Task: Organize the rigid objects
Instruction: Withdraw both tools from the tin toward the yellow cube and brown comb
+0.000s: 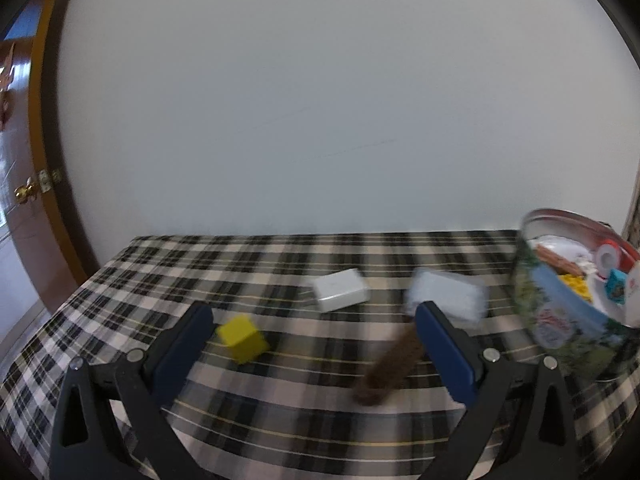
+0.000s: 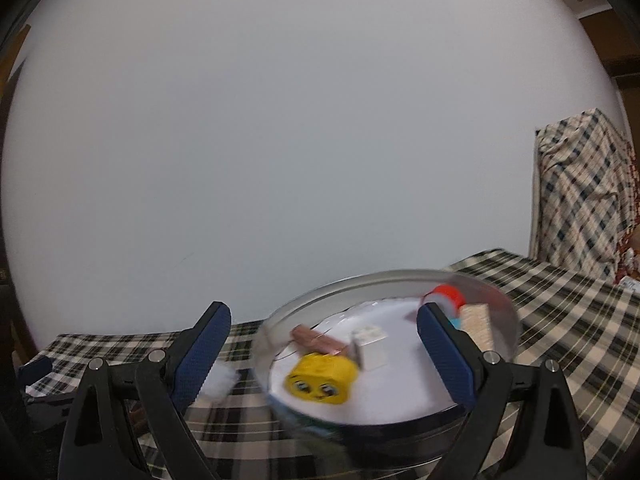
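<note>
My left gripper (image 1: 314,340) is open and empty above the plaid table (image 1: 280,256). Between and beyond its fingers lie a yellow cube (image 1: 243,339), a white box (image 1: 341,290) and a toy hammer (image 1: 420,328) with a pale head and brown handle. A round printed tin (image 1: 560,320) stands at the right. My right gripper (image 2: 320,346) is open and empty over that tin (image 2: 496,312). In it lie a yellow face block (image 2: 321,379), a white brick (image 2: 370,347), a brown bar (image 2: 316,342), a red-capped piece (image 2: 446,296) and a tan block (image 2: 478,324).
A white wall stands behind the table. A wooden door (image 1: 24,184) with a brass knob is at the far left. A plaid-draped object (image 2: 584,196) stands at the right. The toy hammer's pale head (image 2: 218,380) lies left of the tin in the right wrist view.
</note>
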`<state>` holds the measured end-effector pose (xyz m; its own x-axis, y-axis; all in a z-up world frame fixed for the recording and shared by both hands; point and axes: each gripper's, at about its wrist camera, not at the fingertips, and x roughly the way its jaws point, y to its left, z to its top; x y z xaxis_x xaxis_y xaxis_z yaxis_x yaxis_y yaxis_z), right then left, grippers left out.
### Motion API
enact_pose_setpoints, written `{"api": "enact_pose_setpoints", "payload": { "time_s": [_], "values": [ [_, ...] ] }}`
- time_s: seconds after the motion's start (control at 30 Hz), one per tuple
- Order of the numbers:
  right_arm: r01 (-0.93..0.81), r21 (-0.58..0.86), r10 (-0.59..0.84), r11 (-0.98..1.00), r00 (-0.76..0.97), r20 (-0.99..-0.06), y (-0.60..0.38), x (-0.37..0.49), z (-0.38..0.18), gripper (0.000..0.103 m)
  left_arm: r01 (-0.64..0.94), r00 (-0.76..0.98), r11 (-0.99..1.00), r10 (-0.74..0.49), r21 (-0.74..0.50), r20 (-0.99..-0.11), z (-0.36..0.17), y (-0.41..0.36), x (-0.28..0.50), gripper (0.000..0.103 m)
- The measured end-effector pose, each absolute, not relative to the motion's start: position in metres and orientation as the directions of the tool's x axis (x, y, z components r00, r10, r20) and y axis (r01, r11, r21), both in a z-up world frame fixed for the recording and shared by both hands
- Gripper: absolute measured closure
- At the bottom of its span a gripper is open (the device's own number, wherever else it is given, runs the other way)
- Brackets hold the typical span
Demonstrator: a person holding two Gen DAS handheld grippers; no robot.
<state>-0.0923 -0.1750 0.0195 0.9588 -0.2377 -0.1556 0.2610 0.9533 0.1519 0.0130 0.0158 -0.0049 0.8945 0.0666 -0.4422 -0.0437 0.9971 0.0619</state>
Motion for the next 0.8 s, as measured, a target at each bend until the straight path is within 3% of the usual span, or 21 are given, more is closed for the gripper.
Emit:
{"api": "enact_pose_setpoints", "payload": {
  "time_s": [0.27, 0.57, 0.63, 0.7, 0.8],
  "values": [
    [0.178, 0.139, -0.137, 0.974, 0.955, -0.262, -0.137, -0.066, 0.012, 0.007, -0.14, 0.828, 0.99, 0.131, 0.026, -0.545, -0.016, 0.073, 0.042, 0.001],
    [0.078, 0.146, -0.012, 0.986, 0.912, -0.409, -0.091, -0.032, -0.001, 0.007, -0.173, 0.725, 0.984, 0.096, -0.046, -0.682, -0.036, 0.103, 0.08, 0.003],
    [0.069, 0.152, 0.008, 0.986, 0.891, -0.453, -0.082, -0.023, -0.006, 0.007, -0.154, 0.702, 0.987, 0.071, -0.054, -0.708, -0.041, 0.106, 0.09, 0.007],
    [0.06, 0.163, 0.029, 0.985, 0.869, -0.495, -0.074, -0.017, -0.011, 0.007, -0.135, 0.666, 0.987, 0.029, -0.082, -0.745, -0.049, 0.111, 0.101, 0.021],
    [0.065, 0.192, 0.051, 0.979, 0.839, -0.542, -0.067, -0.005, -0.02, 0.007, -0.099, 0.642, 0.991, -0.008, -0.094, -0.767, -0.054, 0.119, 0.108, 0.021]
  ]
}}
